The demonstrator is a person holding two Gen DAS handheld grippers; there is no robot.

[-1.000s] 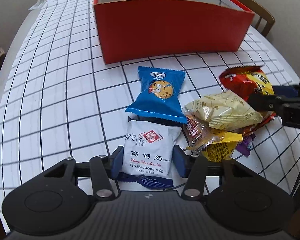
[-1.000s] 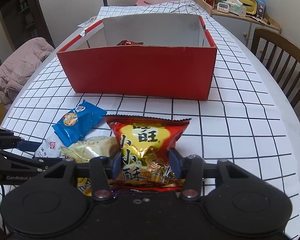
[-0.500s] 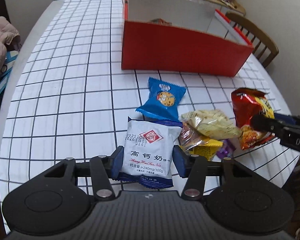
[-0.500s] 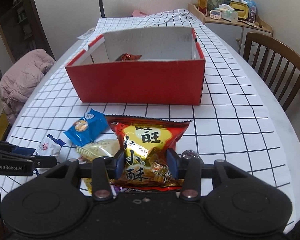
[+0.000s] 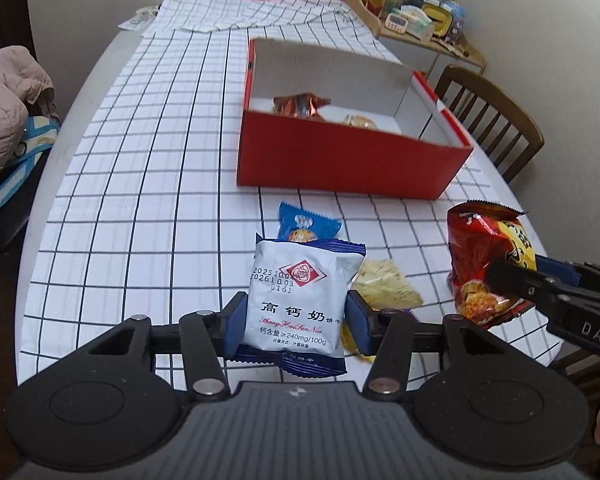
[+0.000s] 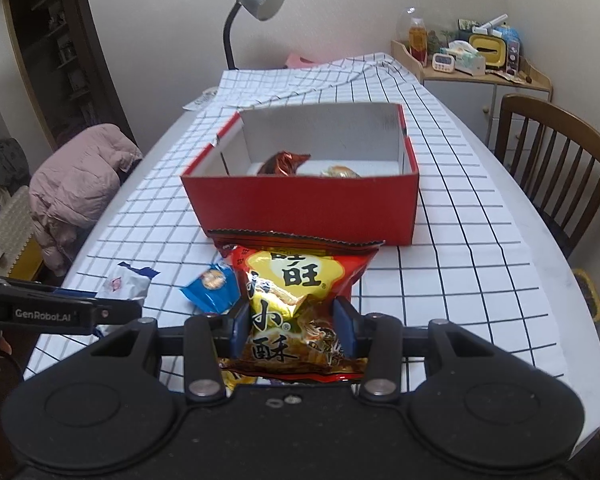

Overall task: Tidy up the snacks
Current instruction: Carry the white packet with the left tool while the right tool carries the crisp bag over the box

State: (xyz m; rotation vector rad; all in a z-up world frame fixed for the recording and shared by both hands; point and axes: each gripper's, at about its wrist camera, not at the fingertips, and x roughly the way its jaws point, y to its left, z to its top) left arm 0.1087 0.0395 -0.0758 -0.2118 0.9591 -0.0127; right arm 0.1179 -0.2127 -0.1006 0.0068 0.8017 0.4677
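**Two packets lifted, box only partly filled**

Ahead of both tongs, across the checked tablecloth (image 5: 140, 184), stands the red box (image 5: 352, 164), open at the top. Inside it lie a reddish-brown foil packet (image 6: 282, 162) and a smaller pale golden one (image 6: 340, 172); the rest of its white floor is bare. By that reckoning the sorting is early: two snacks in, several to go.

The right gripper (image 6: 294, 330) is clenched on a red and yellow snack bag (image 6: 300, 300), its blue pads pressing the crumpled lower half. The bag's large characters read 旺旺 at the top and 小酥 below. It hangs clear of the cloth, directly short of the box's near wall.

The left gripper (image 5: 296, 326) is clamped on a white biscuit packet (image 5: 300, 296) with dark blue crimped ends, gripped at both sides. Its print shows dates 2025.10.04 and 2026.10.03, the code 6161, a red diamond logo, 高钙奶, the script "ShangHaiSanNiu" and "≥240mg/100g". The box sits ahead and a little to the right of it.

Left on the cloth: a blue cookie packet (image 5: 306, 226) just beyond the left gripper's load, and a pale yellow wrapper (image 5: 384, 284) to its right, with more yellow wrapping under the right pad.

The tools themselves carry "GenRobot.AI" and a partial "DAS".
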